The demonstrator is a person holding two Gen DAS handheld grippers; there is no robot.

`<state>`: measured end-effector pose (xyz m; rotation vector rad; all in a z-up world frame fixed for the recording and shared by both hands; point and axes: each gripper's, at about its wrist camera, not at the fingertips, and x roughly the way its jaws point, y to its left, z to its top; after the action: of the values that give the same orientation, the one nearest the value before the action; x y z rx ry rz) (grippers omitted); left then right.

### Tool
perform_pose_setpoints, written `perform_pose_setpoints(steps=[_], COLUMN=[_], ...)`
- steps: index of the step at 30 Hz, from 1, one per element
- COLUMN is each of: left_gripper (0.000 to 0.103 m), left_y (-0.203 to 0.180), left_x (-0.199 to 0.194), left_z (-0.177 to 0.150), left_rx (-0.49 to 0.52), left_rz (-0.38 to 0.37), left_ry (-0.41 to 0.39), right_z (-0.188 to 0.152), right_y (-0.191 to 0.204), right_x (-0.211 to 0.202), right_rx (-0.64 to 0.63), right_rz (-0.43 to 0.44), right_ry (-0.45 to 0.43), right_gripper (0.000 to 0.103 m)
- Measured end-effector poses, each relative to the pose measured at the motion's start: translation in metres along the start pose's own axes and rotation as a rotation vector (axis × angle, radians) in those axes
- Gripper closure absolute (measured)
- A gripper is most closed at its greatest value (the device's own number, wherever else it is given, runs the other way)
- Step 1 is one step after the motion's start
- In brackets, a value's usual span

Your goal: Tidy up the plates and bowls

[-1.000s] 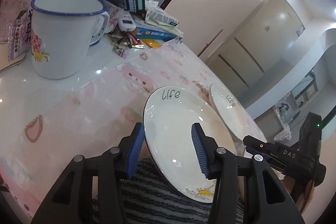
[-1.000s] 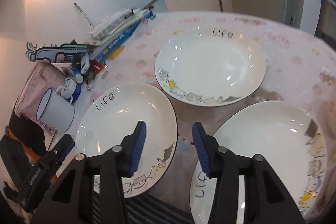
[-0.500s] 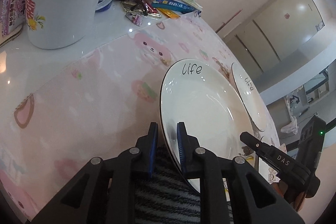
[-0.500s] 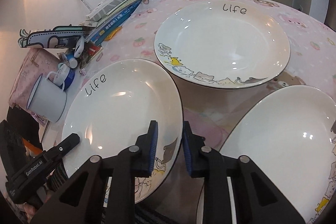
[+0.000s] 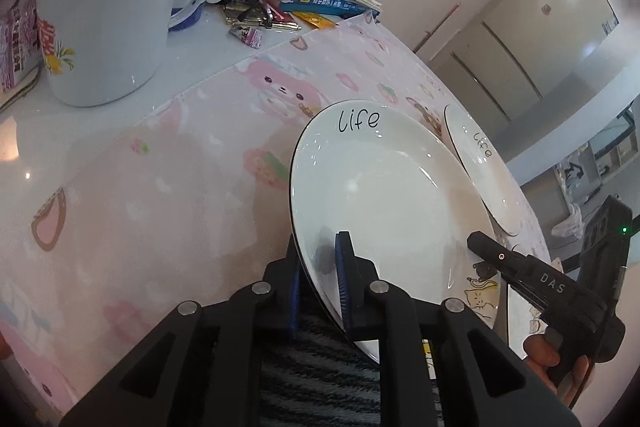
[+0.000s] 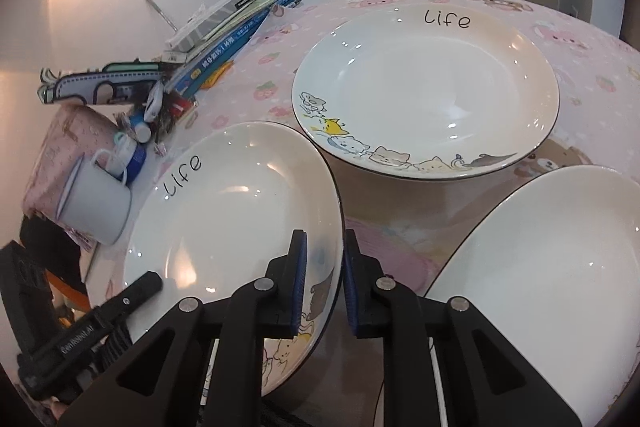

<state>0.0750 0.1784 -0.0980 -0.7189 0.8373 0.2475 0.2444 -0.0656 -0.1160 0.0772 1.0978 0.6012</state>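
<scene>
We have the near white ceramic plate lettered "life" (image 5: 384, 195) pinched at two points of its rim: the left gripper (image 5: 318, 287) is closed on the near left edge, the right gripper (image 6: 323, 283) closed on its right edge by the cat drawings. It sits on the counter (image 5: 140, 167) with the pink cartoon cloth, just beside a second white "life" plate (image 6: 426, 91) and a third white plate (image 6: 540, 267). We should lift both sides together and level, keeping the grip firm on the glazed rim, then set it squarely onto a neighbouring plate, we judge
</scene>
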Motion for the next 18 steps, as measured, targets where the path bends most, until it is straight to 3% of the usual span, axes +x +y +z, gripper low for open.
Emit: perform_pose_setpoints(steps=[4, 10, 15, 18], left_gripper=[0.085, 0.085, 0.085, 0.085], left_y=[-0.003, 0.003, -0.019, -0.019], left_x=[0.0, -0.006, -0.029, -0.043], left_z=[0.0, -0.002, -0.01, -0.01], left_rx=[0.019, -0.017, 0.085, 0.075], left_rz=[0.005, -0.011, 0.1, 0.085], left_ry=[0.007, -0.03, -0.132, -0.158], right_z=[-0.002, 0.001, -0.005, -0.007], right_y=[0.007, -0.015, -0.004, 0.0], right_x=[0.001, -0.008, -0.016, -0.029], right_rx=[-0.04, 0.08, 0.038, 0.036], right_rz=[-0.053, 0.12, 0.086, 0.135], right_ry=[-0.005, 0.006, -0.009, -0.017], right_gripper=[0.087, 0.094, 0.094, 0.094])
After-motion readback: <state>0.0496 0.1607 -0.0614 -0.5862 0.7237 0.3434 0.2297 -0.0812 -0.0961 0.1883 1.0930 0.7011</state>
